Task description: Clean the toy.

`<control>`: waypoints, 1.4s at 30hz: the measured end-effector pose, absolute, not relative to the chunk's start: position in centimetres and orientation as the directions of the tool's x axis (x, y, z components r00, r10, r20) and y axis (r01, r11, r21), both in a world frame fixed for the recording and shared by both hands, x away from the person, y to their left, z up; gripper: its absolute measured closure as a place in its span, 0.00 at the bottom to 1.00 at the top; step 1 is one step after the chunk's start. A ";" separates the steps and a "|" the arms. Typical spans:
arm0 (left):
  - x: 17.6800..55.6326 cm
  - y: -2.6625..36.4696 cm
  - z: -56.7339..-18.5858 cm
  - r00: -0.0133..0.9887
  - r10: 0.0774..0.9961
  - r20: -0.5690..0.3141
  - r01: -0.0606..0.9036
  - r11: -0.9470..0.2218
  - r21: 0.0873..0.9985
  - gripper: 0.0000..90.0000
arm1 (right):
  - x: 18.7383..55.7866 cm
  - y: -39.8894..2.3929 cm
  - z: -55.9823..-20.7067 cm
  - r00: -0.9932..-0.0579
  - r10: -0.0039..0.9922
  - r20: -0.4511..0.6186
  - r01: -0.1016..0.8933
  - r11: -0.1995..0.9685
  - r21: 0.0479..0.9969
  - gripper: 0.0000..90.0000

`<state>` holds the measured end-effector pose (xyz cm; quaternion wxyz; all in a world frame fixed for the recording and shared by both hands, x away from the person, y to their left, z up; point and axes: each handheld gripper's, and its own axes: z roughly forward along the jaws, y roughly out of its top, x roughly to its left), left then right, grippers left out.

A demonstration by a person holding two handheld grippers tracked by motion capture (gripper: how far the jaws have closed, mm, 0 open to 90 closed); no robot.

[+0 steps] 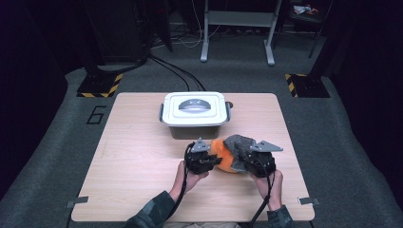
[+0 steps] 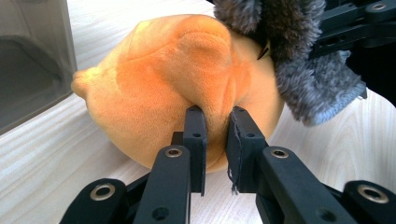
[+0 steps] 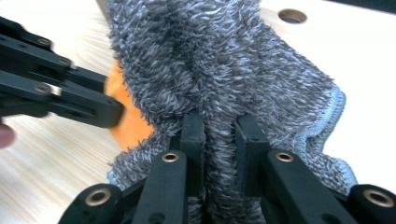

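A: Dark room, grey carpet, pale wood worktop [image 1: 138,156]. Left to right pls?

B: Left gripper [image 2: 216,116] first: jaws nearly shut, pinching a fold of the orange plush toy [image 2: 163,88]. Toy sits on the worktop just ahead of those jaws, near the front edge, centre-right.

A: And the cloth?

B: Grey fuzzy cloth [image 3: 224,65] drapes over the toy's right side. Right gripper [image 3: 219,123] has jaws clamped almost fully on a ridge of it. Cloth runs up and away from those jaws; the orange peeks out beneath, on the side toward the left gripper.

A: So what does the next move turn on?

B: My guess: cloth lies on top, toy under it, grippers facing each other from opposite sides. Toy's long axis runs roughly across the worktop, between both hands. Right hand is nearer the cloth, left nearer the toy.

A: Anything in the way?

B: White lidded box [image 1: 194,114] stands just behind the toy, lid on, handle flat. Close to it, not touching as far as I can tell.
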<state>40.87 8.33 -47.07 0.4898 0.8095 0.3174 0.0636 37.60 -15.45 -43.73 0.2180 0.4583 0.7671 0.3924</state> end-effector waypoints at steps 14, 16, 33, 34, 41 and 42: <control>40.9 8.4 -47.2 0.790 0.576 -0.210 0.454 -0.319 0.832 0.88 | 39.0 -18.7 -47.3 -0.395 0.915 0.081 0.633 0.207 0.746 0.84; 40.9 8.4 -47.2 0.789 0.577 -0.212 0.455 -0.316 0.832 0.88 | 39.2 -19.0 -48.0 -0.386 0.919 0.084 0.647 0.205 0.734 0.84; 41.1 8.6 -47.3 0.790 0.573 -0.217 0.458 -0.317 0.830 0.88 | 40.0 -19.5 -49.8 -0.366 0.926 0.098 0.678 0.193 0.709 0.84; 41.1 8.6 -47.3 0.789 0.575 -0.219 0.461 -0.317 0.829 0.88 | 39.8 -19.5 -49.5 -0.361 0.928 0.095 0.674 0.189 0.715 0.84; 41.2 8.8 -47.5 0.790 0.572 -0.220 0.460 -0.315 0.830 0.88 | 37.8 -19.9 -45.4 -0.373 0.923 0.096 0.586 0.154 0.796 0.84; 41.2 8.8 -47.5 0.791 0.570 -0.223 0.460 -0.314 0.830 0.88 | 37.5 -19.5 -44.8 -0.388 0.917 0.091 0.568 0.160 0.807 0.84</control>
